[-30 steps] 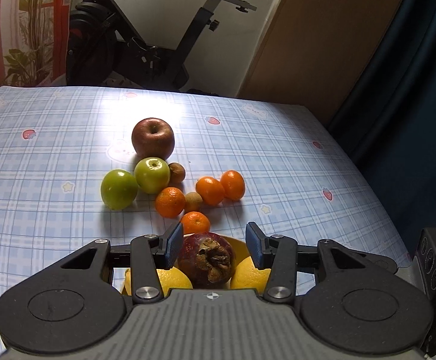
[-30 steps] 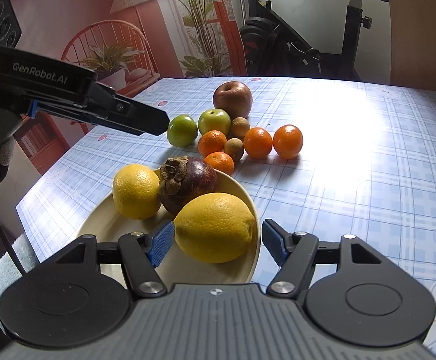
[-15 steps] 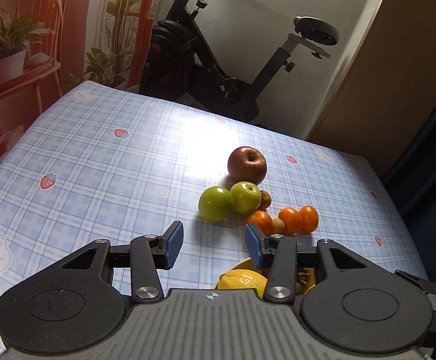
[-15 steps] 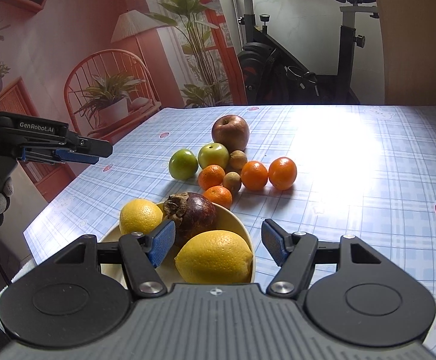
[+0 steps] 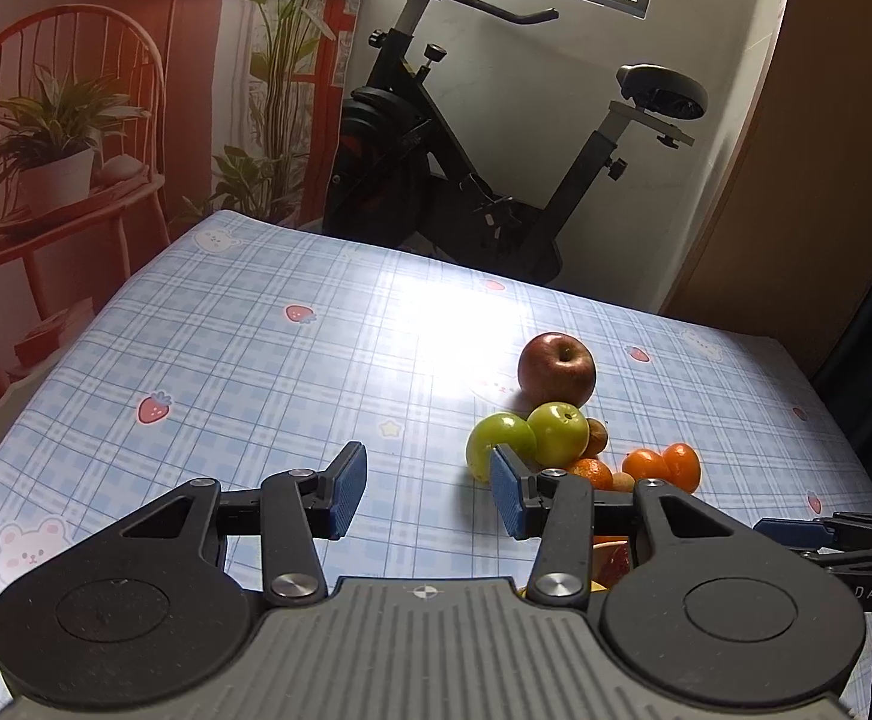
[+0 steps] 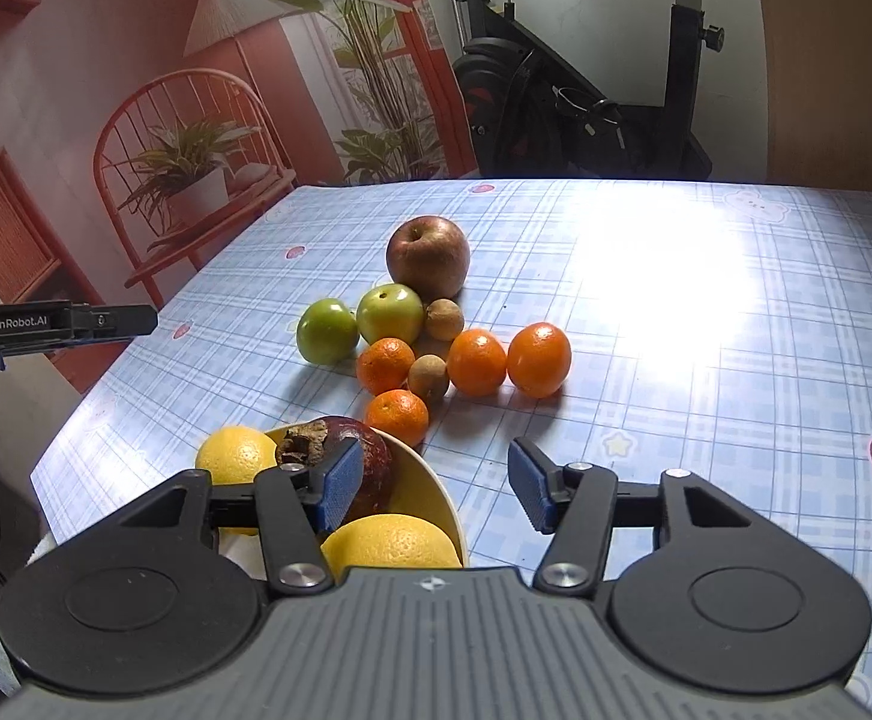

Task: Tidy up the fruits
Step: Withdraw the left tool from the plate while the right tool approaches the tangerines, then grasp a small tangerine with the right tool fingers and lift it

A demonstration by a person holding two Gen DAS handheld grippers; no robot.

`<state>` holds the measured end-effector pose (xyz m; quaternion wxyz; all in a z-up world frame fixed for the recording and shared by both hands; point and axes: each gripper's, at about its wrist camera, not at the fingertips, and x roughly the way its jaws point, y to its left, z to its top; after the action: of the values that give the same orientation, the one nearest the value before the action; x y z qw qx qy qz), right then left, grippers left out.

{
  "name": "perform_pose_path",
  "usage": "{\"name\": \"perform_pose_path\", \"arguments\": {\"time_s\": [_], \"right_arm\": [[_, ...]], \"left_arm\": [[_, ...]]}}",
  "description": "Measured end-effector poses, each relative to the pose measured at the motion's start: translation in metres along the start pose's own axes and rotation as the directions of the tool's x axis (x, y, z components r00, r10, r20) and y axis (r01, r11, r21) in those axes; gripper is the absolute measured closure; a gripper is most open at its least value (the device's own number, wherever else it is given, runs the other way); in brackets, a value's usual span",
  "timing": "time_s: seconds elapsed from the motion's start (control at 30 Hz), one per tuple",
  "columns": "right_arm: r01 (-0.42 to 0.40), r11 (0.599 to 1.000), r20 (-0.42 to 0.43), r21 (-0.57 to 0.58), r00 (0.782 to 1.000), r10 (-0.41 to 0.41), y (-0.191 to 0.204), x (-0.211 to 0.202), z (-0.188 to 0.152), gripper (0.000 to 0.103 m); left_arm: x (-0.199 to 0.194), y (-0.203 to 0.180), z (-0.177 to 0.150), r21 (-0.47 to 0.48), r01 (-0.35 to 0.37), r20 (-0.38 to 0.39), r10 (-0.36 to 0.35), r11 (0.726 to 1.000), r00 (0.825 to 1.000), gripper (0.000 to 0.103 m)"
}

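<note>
Step in hand, as I read it: between picks. Plate (image 6: 436, 492) near the tabletop's near-left corner already carries two lemons (image 6: 234, 456) & a dark mangosteen (image 6: 363, 462); the rest of the fruit lies loose mid-tabletop, none gripped.

Right claw (image 6: 429, 489) hangs over the plate's right rim w/ nothing between its pads, jaws closing. Left claw (image 5: 429, 492) is spread, empty, above bare cloth left of the pile.

Loose pile: red apple (image 6: 428, 258) farthest back, two green apples (image 6: 327, 330) in front, four mandarins (image 6: 399, 417) & two small brown fruits (image 6: 443, 319) nearest the plate, most touching.

Next move prob. needs one claw re-opened, lowered onto the mandarin beside the plate rim; round fruit could roll & nudge its neighbours.

Surface: blue plaid tablecloth (image 5: 255, 360) w/ strawberry & bear prints, strong glare at the far side. Room: exercise bike (image 5: 484, 168) behind the far edge, wall mural of chair & plants at left.
</note>
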<state>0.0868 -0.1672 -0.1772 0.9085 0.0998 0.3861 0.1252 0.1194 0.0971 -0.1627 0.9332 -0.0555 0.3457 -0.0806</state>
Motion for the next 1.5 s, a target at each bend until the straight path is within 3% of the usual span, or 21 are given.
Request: {"name": "perform_pose_path", "arguments": {"time_s": [0.3, 0.43, 0.6, 0.73, 0.9, 1.3, 1.5], "right_arm": [[0.035, 0.999, -0.084, 0.013, 0.996, -0.034, 0.021, 0.038, 0.029, 0.047], [0.058, 0.995, -0.155, 0.08, 0.987, -0.046, 0.017, 0.062, 0.038, 0.047], [0.06, 0.977, -0.184, 0.203, 0.983, -0.022, 0.009, 0.079, 0.042, 0.049], [0.068, 0.971, -0.211, 0.231, 0.977, -0.018, 0.011, 0.087, 0.043, 0.052], [0.102, 0.97, -0.24, 0.221, 0.97, -0.048, 0.017, 0.094, 0.043, 0.062], [0.072, 0.948, -0.15, 0.31, 0.988, -0.026, 0.004, 0.071, 0.034, 0.066], [0.053, 0.958, -0.092, 0.282, 0.995, -0.028, 0.001, 0.046, 0.028, 0.066]], "left_arm": [[-0.001, 0.007, -0.005, 0.027, -0.014, 0.07, 0.012, 1.0, 0.997, 0.055], [0.008, 0.016, -0.012, 0.003, -0.002, 0.041, 0.001, 1.0, 0.999, 0.055], [0.017, 0.028, -0.02, -0.035, 0.024, 0.021, -0.023, 0.999, 1.0, 0.056], [0.023, 0.038, -0.025, -0.083, 0.057, -0.008, -0.058, 0.995, 0.998, 0.056], [0.027, 0.04, -0.028, -0.088, 0.063, -0.018, -0.065, 0.994, 0.998, 0.056], [0.033, 0.024, -0.025, -0.064, 0.121, -0.054, -0.124, 0.991, 0.991, 0.056], [0.041, -0.004, -0.017, 0.04, 0.168, -0.077, -0.165, 0.985, 0.983, 0.056]]}}
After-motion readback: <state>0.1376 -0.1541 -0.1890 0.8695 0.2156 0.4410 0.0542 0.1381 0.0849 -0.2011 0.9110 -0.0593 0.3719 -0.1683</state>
